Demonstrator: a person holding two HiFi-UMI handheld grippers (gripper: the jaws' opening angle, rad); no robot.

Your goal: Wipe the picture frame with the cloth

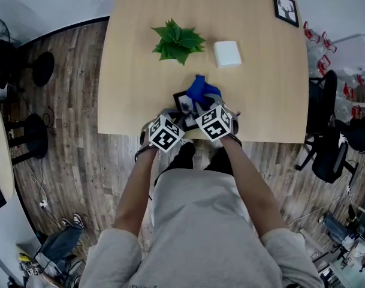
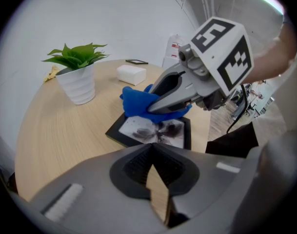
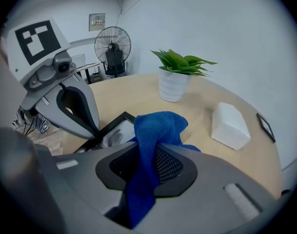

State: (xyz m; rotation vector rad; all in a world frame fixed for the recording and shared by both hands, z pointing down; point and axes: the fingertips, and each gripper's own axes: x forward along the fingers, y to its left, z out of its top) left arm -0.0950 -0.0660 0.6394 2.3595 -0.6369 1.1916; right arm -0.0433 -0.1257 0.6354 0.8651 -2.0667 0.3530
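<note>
Two grippers meet over the picture frame [image 1: 183, 102], which lies flat on the bench [image 1: 260, 89] close to its near edge, straight ahead of the person. The right gripper [image 3: 150, 152] has its fingers clenched on a blue cloth [image 3: 160, 126]. Its own view shows the fabric squeezed between them, bunched up past the tips and trailing down behind. The left gripper view shows what that one cannot: the bunch sits over the frame's far edge, while the dark print on the near half is uncovered. The left gripper [image 2: 152, 152] has its fingers drawn together at the tips with nothing between them, only a sliver of bench showing lower down. The right gripper view places those tips at the frame's near left edge, though whether they press on it cannot be told. Beyond the frame stands a green plant [image 1: 177, 41] in a ribbed white pot, with a white box [image 1: 228, 53] beside it, beyond the frame to the right. Far beyond the frame to the right lies a small black frame [image 1: 285, 8]; the head view shows its picture, the gripper views only a dark sliver. The head view alone takes in the person's forearms and the wooden floor. The right gripper view alone shows a standing fan [image 3: 112, 45] off past the bench, left of the frame.
</note>
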